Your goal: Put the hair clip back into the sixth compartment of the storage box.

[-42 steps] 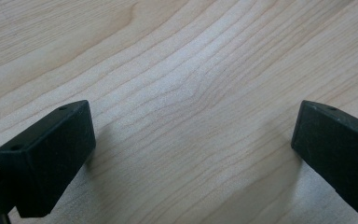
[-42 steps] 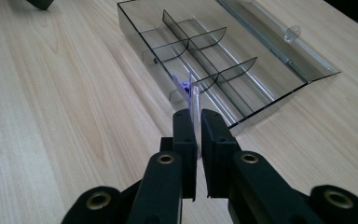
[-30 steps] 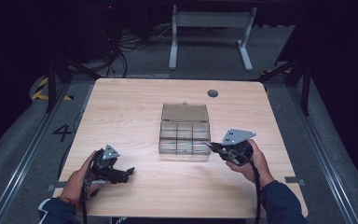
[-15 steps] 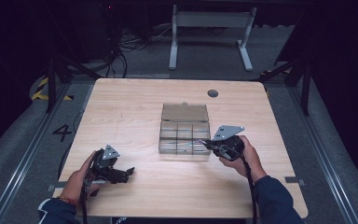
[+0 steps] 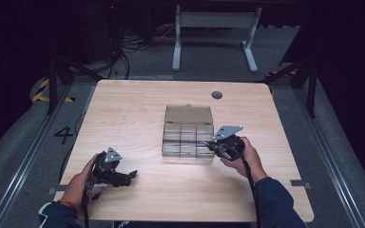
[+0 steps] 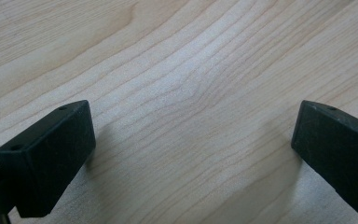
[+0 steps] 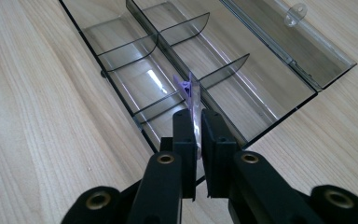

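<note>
Left gripper (image 5: 132, 174): you hold it low over the table (image 5: 133, 114), jaws spread wide.
Right gripper (image 7: 195, 122): jaws pinch a thin purple piece (image 7: 189, 91) above the clear divided box (image 7: 121, 44).

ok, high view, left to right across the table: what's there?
Left tongs, open and low over the table → clear divided box, lid open → right tongs at the box's right edge, shut on a thin purple piece → the hand holding them.
</note>
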`<state>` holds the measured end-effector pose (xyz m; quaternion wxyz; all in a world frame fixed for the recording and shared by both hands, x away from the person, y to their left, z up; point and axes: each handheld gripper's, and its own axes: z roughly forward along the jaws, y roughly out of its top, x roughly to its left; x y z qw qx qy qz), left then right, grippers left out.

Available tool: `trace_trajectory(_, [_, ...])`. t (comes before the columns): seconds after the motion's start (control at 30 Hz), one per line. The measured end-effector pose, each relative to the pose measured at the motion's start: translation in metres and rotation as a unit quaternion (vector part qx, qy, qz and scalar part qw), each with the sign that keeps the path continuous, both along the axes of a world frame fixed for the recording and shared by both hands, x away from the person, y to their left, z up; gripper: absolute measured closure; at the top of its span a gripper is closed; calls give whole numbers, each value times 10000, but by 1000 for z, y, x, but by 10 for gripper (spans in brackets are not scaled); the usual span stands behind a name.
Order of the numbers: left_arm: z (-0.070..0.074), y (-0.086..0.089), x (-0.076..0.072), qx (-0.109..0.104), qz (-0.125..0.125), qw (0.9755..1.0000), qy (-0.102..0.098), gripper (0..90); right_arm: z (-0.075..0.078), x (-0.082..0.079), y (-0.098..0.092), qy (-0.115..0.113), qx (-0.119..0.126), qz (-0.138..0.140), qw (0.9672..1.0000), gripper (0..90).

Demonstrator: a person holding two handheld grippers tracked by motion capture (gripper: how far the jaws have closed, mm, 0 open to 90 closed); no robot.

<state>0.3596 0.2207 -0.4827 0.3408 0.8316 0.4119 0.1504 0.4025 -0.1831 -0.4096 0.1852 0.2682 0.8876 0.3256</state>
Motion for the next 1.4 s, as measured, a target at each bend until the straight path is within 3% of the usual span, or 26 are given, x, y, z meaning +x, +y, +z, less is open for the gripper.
trace_trajectory(1.4, [0, 0, 0, 2, 0, 10000, 2, 1, -9, 4, 0, 85, 9, -187, 9998, 838])
